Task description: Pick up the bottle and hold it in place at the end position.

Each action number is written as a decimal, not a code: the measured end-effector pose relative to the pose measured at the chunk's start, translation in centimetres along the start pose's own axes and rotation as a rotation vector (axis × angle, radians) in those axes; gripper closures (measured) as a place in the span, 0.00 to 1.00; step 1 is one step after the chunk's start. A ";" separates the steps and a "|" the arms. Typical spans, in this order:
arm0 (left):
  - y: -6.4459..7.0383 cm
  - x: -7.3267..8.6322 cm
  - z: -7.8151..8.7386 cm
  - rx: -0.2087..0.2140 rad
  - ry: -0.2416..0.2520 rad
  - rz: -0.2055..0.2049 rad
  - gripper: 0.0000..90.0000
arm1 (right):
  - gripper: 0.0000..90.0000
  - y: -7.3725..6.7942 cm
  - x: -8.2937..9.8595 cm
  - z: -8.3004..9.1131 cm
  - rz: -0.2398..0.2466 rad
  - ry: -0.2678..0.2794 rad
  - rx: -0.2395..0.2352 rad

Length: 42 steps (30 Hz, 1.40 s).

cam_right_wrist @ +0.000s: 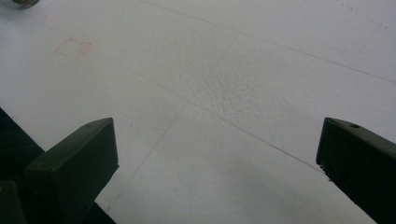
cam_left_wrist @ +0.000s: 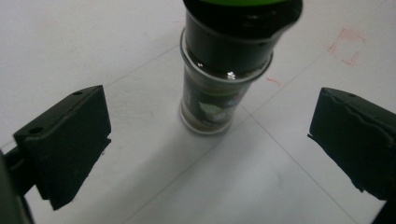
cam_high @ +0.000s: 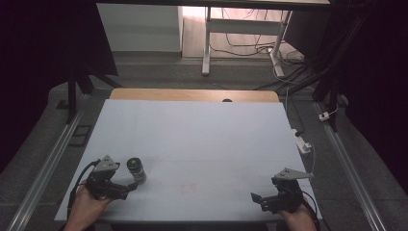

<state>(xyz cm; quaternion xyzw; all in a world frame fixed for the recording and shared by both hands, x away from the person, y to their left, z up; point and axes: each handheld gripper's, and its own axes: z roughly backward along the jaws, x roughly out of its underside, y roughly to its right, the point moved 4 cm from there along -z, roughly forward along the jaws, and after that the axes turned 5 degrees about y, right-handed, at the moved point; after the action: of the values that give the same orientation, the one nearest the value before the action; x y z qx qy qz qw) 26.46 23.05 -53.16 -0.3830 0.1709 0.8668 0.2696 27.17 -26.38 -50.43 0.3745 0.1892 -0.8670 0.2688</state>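
The left gripper (cam_left_wrist: 205, 140) has its jaws spread wide, touching nothing. Just ahead of it, between the lines of the jaws but clear of both, a jar (cam_left_wrist: 219, 79) stands upright on the white table (cam_left_wrist: 116, 42), its dark green lid on; the contents can't be made out through the label. In the high view the jar (cam_high: 136, 169) sits just beyond the left gripper (cam_high: 126, 186). The right gripper (cam_right_wrist: 215, 158) is also wide apart and empty over bare table, the jar well off to its left.
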 end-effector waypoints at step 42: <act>0.0 -0.8 -2.3 0.057 -0.054 -0.129 0.59 | 0.00 -0.1 0.0 -0.2 0.018 -0.014 -0.010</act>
<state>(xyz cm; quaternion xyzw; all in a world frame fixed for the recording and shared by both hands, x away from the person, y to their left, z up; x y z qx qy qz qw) 28.27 21.64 -54.04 -0.3618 0.1633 0.8525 0.3401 27.16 -26.20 -50.54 0.3688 0.1884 -0.8661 0.2800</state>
